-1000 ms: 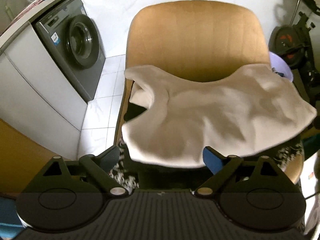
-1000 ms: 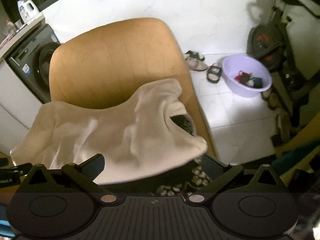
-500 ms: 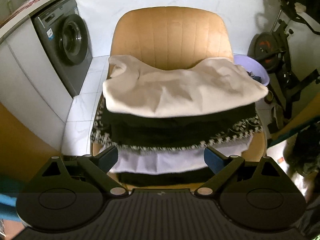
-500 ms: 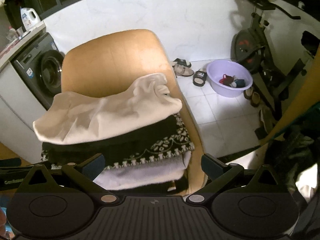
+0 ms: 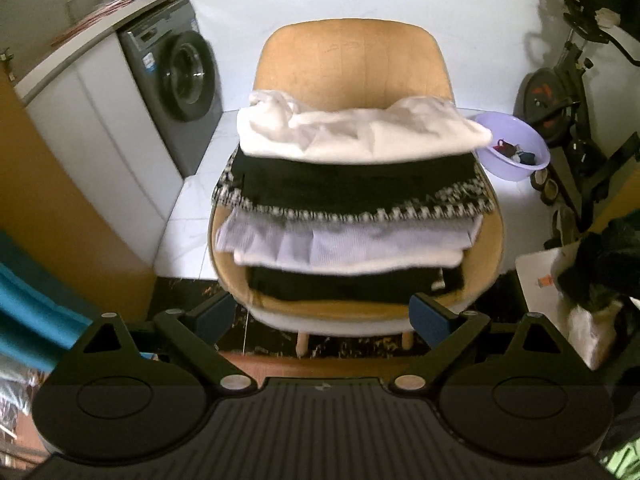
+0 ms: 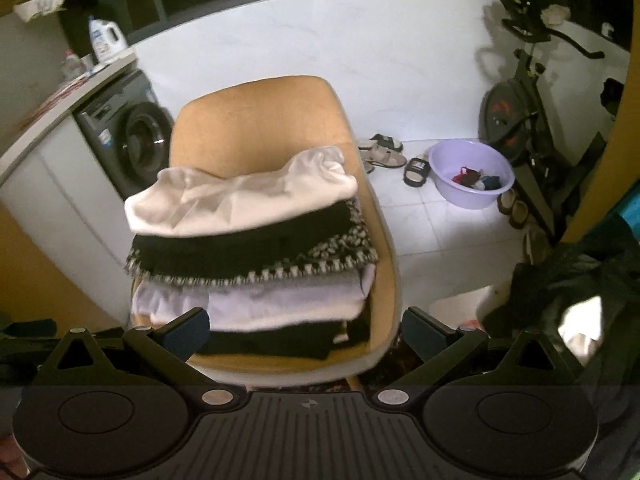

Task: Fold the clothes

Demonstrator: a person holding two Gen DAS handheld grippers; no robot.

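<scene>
A stack of folded clothes sits on a tan chair (image 5: pixel 352 60) (image 6: pixel 256 120). On top lies a cream garment (image 5: pixel 356 132) (image 6: pixel 236 200), over a black one with a patterned edge (image 5: pixel 352 188) (image 6: pixel 256 256), a pale lilac one (image 5: pixel 348 244) (image 6: pixel 260 300) and a black one at the bottom. My left gripper (image 5: pixel 322 316) is open and empty, in front of the chair's front edge. My right gripper (image 6: pixel 306 330) is open and empty, in front of the chair and apart from the stack.
A grey washing machine (image 5: pixel 176 84) (image 6: pixel 128 132) stands left of the chair under a counter. A lilac basin (image 5: pixel 510 152) (image 6: pixel 472 174) with small items sits on the tiled floor at right, near sandals (image 6: pixel 384 152) and an exercise bike (image 6: pixel 520 108). Dark clothes (image 6: pixel 568 288) lie at right.
Both grippers have pulled back from the cream garment, which now rests on the stack. The whole stack and the chair's front edge have come into view.
</scene>
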